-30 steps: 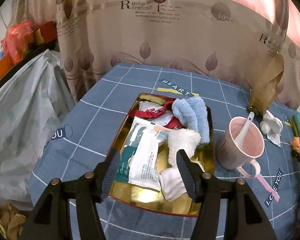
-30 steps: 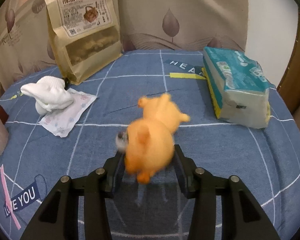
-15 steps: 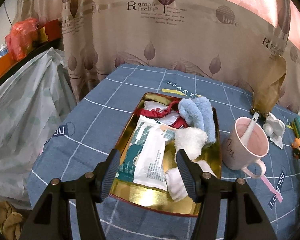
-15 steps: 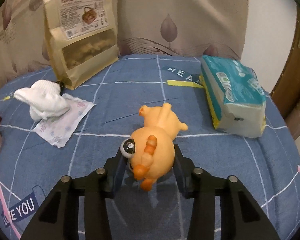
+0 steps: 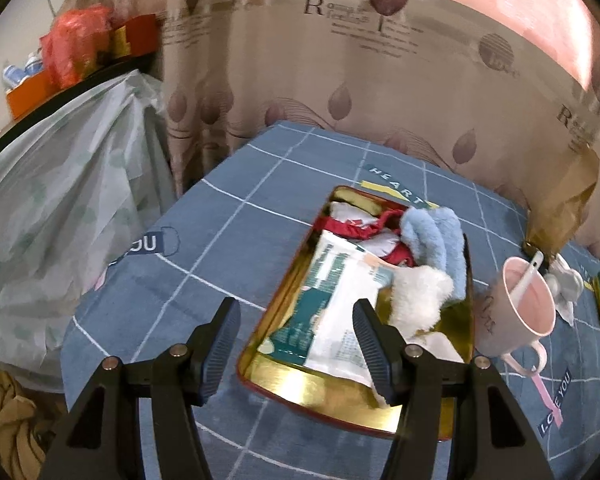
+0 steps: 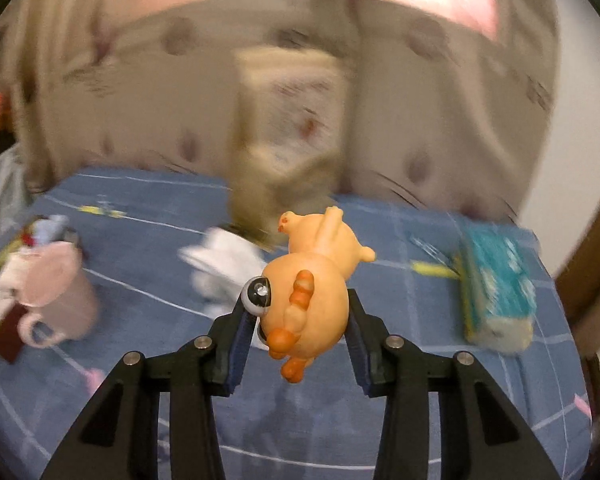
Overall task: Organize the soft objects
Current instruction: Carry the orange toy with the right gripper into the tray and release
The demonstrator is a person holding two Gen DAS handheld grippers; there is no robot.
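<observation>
Toy [image 6: 312, 288], orange and squashy with one bulging eye, is clamped between the right gripper [image 6: 296, 316] pads, head toward the camera and legs pointing away, clear of the tablecloth [image 6: 380, 420] below. Those jaws have just been closing a little, with the toy between them.

Going by size: behind both grippers hangs a beige curtain [image 5: 340, 80] printed with leaves. Under them lies the blue checked tablecloth. Off to the left gripper's [image 5: 296, 344] left slumps a pale plastic sheet [image 5: 60, 208]. Just ahead of that gripper sits a gold tray [image 5: 284, 384] with a red rim; its right finger [image 5: 374, 352] hangs over the tray, its left one over bare cloth. That gripper stands wide open and holds nothing.

In the tray lie a white-and-green packet [image 5: 332, 308], a blue towel [image 5: 440, 240], a white fluffy cloth [image 5: 420, 296] and something red and white at the far end.

Right of the right gripper lies a teal tissue pack [image 6: 496, 280], blurred. Far ahead of it stands a tan bag [image 6: 288, 120], with a white cloth [image 6: 224, 268] at its foot. A pink mug [image 5: 516, 312] with a spoon [image 5: 528, 276] stands beside the tray, right of the left gripper and left of the right one.
</observation>
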